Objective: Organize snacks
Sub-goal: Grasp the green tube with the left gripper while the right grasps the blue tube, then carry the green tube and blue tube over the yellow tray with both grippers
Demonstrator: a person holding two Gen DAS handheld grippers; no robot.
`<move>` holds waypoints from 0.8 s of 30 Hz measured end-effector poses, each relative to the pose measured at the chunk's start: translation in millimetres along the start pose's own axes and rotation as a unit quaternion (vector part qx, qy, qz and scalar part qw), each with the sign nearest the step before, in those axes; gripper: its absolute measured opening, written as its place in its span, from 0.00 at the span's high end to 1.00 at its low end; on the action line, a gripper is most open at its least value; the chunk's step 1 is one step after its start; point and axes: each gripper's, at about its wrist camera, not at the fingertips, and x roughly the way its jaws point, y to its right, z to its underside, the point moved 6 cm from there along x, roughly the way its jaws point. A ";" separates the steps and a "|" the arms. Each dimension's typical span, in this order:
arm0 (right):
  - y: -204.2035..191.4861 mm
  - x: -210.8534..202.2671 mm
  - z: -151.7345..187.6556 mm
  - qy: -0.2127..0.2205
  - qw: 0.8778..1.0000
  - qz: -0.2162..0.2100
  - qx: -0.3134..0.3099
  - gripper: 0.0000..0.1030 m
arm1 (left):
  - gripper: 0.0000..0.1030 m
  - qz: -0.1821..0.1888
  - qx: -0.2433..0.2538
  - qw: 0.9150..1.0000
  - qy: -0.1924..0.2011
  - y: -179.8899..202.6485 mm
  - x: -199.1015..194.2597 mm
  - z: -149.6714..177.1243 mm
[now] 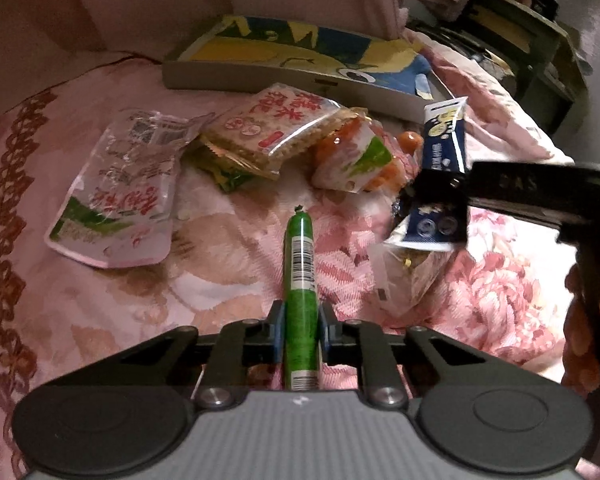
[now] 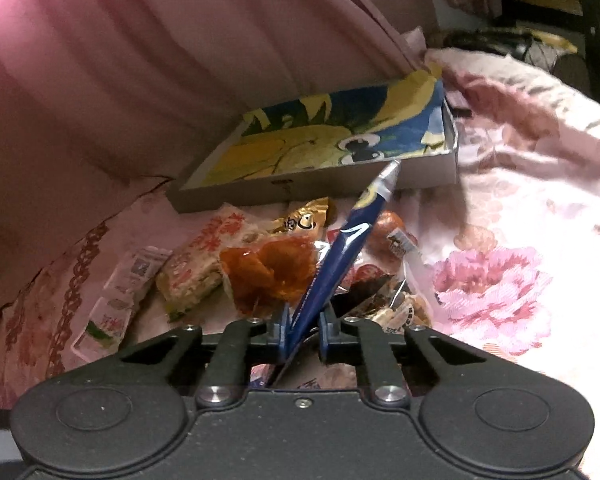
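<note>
left tool [image 1: 301,330]: clamped on green sausage stick [image 1: 300,276], held lengthwise for carrying | right tool [image 2: 303,330]: clamped on blue packet [image 2: 342,248] | box [image 2: 300,190] lies ahead, presumably as destination

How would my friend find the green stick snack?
Find the shallow grey cardboard box with the yellow cartoon lining on the pink flowered bedspread. Nearer than the snack pile, the left claw grips a thin green plastic-wrapped sausage stick, the only round, barcoded tube among flat packets.

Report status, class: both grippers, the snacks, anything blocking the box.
Left gripper shut on green sausage stick. Right gripper shut on blue packet. Box beyond snack pile; pile lies between.
</note>
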 end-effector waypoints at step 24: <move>6.9 -41.7 -21.0 0.104 0.994 0.022 -0.016 0.96 | 0.82 -0.014 -0.049 0.993 0.103 -1.0 -46.8 -58.1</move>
